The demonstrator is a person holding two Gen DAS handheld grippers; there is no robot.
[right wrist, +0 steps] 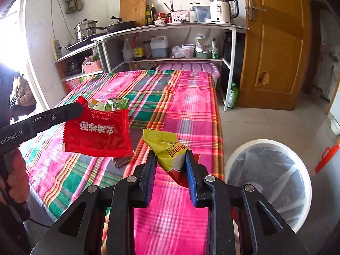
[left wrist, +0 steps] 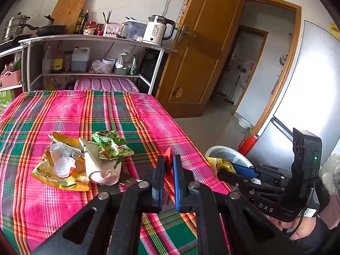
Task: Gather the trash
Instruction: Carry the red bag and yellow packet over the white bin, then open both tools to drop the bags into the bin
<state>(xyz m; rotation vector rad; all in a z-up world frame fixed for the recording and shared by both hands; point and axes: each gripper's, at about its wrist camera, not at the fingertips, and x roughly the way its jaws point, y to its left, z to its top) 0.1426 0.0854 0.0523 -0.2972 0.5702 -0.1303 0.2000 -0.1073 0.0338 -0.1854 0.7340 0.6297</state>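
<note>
left gripper (left wrist: 169, 163) clamped on a red sauce packet (right wrist: 97, 133), jaws nearly together with only the thin packet edge between them; in the right wrist view the packet hangs flat off the gripper tip above the plaid tablecloth (right wrist: 187, 97), white chinese print upside down. right gripper (right wrist: 171, 161) clamped on a yellow snack wrapper (right wrist: 167, 150), crumpled, red underside showing at the lower end, pads pressing both sides, jaws partway apart around it. both held above the near right part of the table. white trash bin (right wrist: 269, 182) with clear liner on the floor just beside the table's right edge, to the right of the right gripper. in the left wrist view the right gripper sits off the table's right side, over the bin rim, with the yellow wrapper at its tip. rest of the trash lies in a pile on the cloth, left of centre: big yellow bag (left wrist: 53, 174), clear plastic cup (left wrist: 60, 159) lying on it, beige wrapper (left wrist: 99, 165), green snack bag (left wrist: 111, 146). small dark scrap (right wrist: 121, 161) on the cloth under the red packet. a hand (right wrist: 14, 176) grips the left tool's handle.
</note>
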